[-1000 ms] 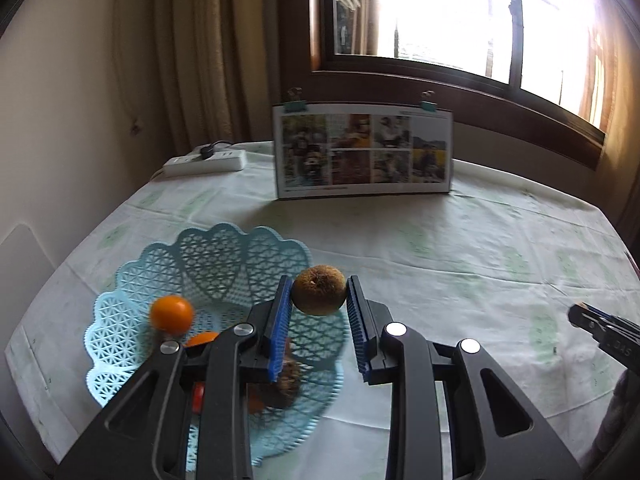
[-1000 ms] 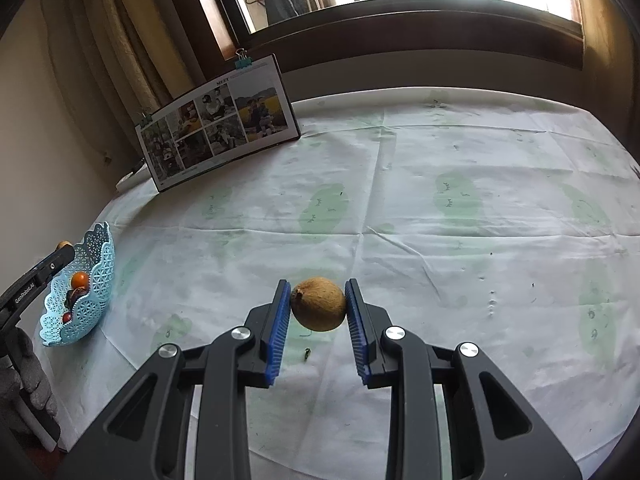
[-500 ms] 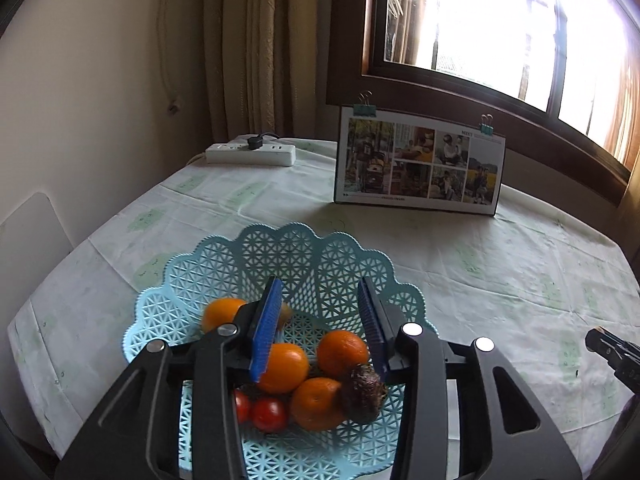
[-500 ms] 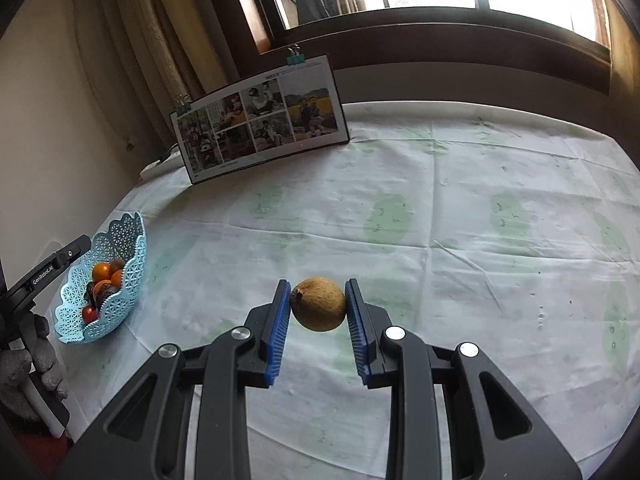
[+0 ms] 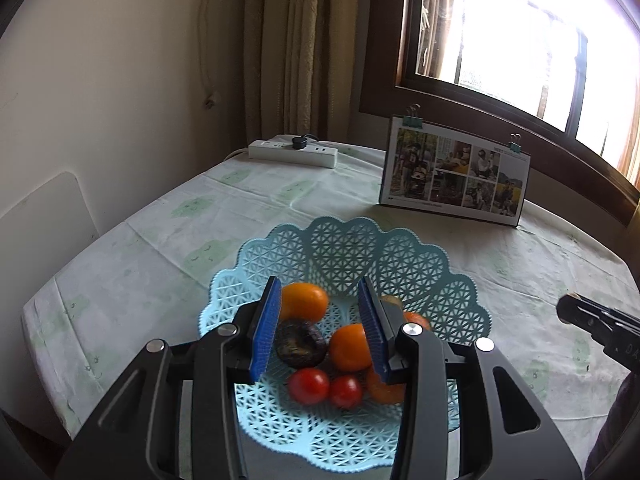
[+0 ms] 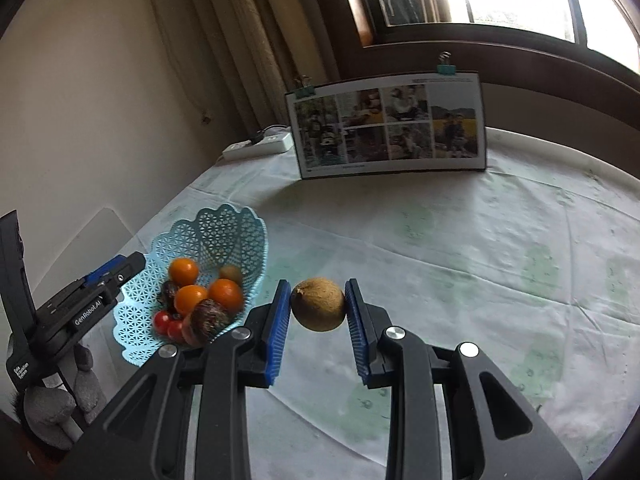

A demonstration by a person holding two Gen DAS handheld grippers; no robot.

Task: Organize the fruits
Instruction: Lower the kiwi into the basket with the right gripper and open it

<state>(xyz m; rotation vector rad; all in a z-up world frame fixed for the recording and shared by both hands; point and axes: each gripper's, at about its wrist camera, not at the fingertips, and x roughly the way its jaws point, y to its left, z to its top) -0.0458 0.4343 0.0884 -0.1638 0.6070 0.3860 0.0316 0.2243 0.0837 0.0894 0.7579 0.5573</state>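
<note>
Brown and fuzzy, the kiwi (image 6: 318, 304) sits pinched between the blue pads (image 6: 279, 330) of the right gripper (image 6: 318, 330), whose jaws are closed on its two sides; it hangs above the table (image 6: 460, 264), clear of the cloth. At about nine o'clock from the kiwi, near it, stands the light blue lattice basket (image 6: 224, 232), on the cloth. Inside it lie several oranges (image 6: 183, 271), two small red tomatoes (image 6: 162, 320), a dark purplish fruit (image 6: 208, 316) and another small brown fruit (image 6: 231, 273) against the far wall.

In the left wrist view, the left gripper (image 5: 318, 330) hovers over the basket (image 5: 400, 248) with its jaws spread wide and nothing between them. Seen through the gap are an orange (image 5: 302, 300) at eleven o'clock, the dark fruit (image 5: 300, 344) below it, another orange (image 5: 348, 346) to its right, and the two tomatoes (image 5: 308, 386) at six o'clock. In the right wrist view, the left gripper's (image 6: 116, 270) dark body reaches in from the basket's eight o'clock side, held by a grey-gloved hand (image 6: 56, 396).

Beyond the basket, at twelve to one o'clock, a photo board (image 6: 390, 128) with binder clips (image 6: 444, 66) stands upright on the table. A white power strip (image 5: 294, 152) lies at the far table edge, at eleven o'clock, near the curtain (image 5: 288, 48). A dark-framed window (image 5: 520, 40) glares at upper right.
</note>
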